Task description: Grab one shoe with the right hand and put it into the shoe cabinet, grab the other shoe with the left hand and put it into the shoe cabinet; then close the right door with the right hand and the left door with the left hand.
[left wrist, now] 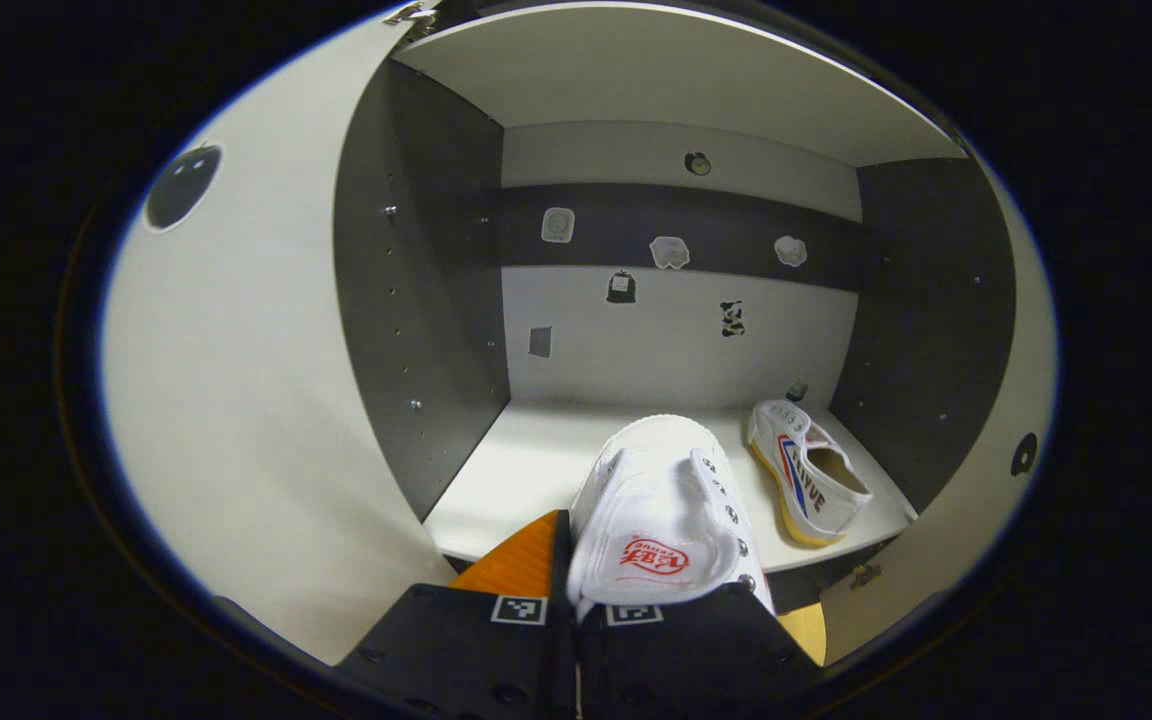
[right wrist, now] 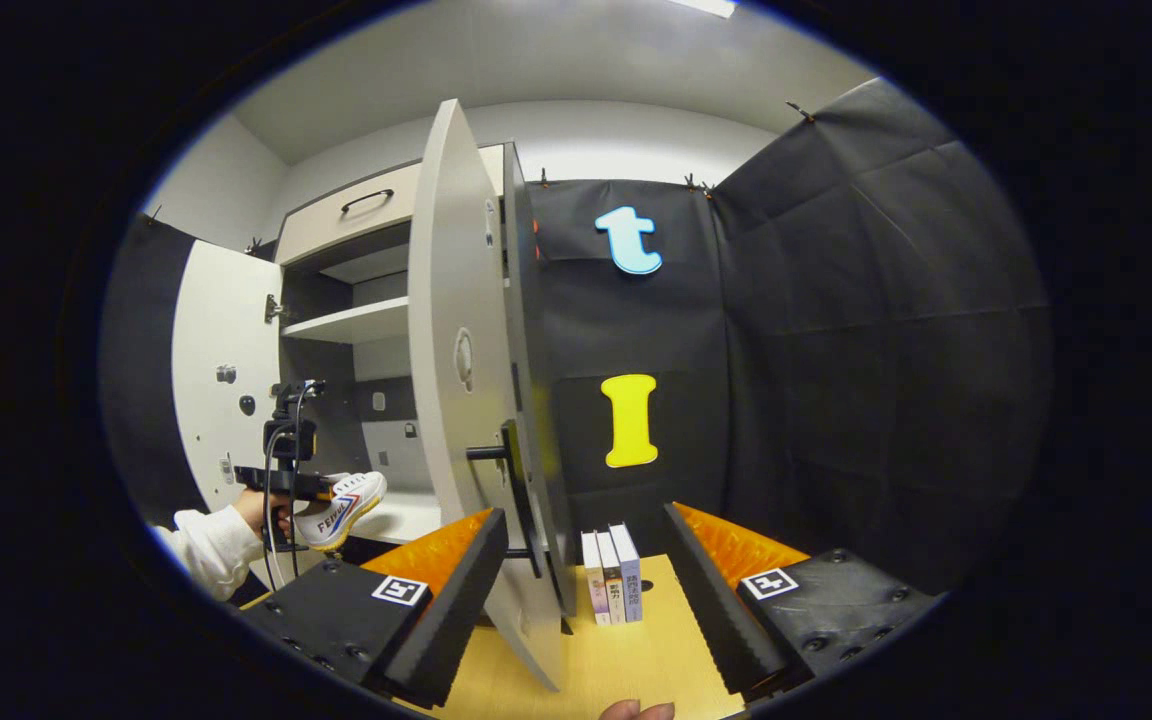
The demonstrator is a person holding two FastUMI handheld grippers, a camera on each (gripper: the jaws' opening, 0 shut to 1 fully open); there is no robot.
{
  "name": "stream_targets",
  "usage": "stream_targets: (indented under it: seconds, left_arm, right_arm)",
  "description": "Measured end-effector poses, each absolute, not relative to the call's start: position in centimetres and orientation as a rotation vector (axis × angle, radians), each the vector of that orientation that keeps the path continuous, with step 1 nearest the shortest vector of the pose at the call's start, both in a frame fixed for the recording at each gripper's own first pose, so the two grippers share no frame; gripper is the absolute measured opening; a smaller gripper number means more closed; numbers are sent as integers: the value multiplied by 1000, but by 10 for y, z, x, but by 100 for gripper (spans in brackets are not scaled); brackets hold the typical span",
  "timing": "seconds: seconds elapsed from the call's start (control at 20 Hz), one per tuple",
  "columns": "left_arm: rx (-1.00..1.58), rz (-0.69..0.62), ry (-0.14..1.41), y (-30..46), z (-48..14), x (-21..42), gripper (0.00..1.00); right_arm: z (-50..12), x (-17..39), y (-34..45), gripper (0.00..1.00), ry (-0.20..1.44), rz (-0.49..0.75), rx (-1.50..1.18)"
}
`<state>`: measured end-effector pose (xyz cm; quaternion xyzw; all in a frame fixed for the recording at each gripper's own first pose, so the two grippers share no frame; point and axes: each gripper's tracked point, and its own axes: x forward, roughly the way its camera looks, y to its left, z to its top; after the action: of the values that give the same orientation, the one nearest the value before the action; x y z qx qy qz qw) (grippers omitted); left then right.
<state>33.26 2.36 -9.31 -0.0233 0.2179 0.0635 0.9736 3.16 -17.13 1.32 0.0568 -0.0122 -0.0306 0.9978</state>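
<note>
The left gripper (left wrist: 576, 610) pinches a white shoe (left wrist: 661, 525) just before the cabinet (left wrist: 416, 300) shelf; ahead to its right lies the other shoe (left wrist: 811, 470). The right gripper (right wrist: 586, 590) is spread around the right door's (right wrist: 456, 380) edge.

The left hand-held gripper (left wrist: 576, 625) clamps a white canvas shoe with a red logo (left wrist: 661, 520) at six o'clock, over the white shelf (left wrist: 526, 470) edge. A second white shoe with blue-red stripes (left wrist: 808, 470) lies at four o'clock.
</note>
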Motion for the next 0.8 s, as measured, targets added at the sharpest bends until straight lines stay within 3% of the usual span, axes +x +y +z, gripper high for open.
stream_targets:
  seconds: [0.4,0.8]
  left_arm:
    - [33,211,519,31,-117,446,7]
    - [61,241,604,23,-158,477,7]
  right_arm:
    - [-17,35,-204,98,54,-71,124]
    - [-30,34,-242,98,74,-123,116]
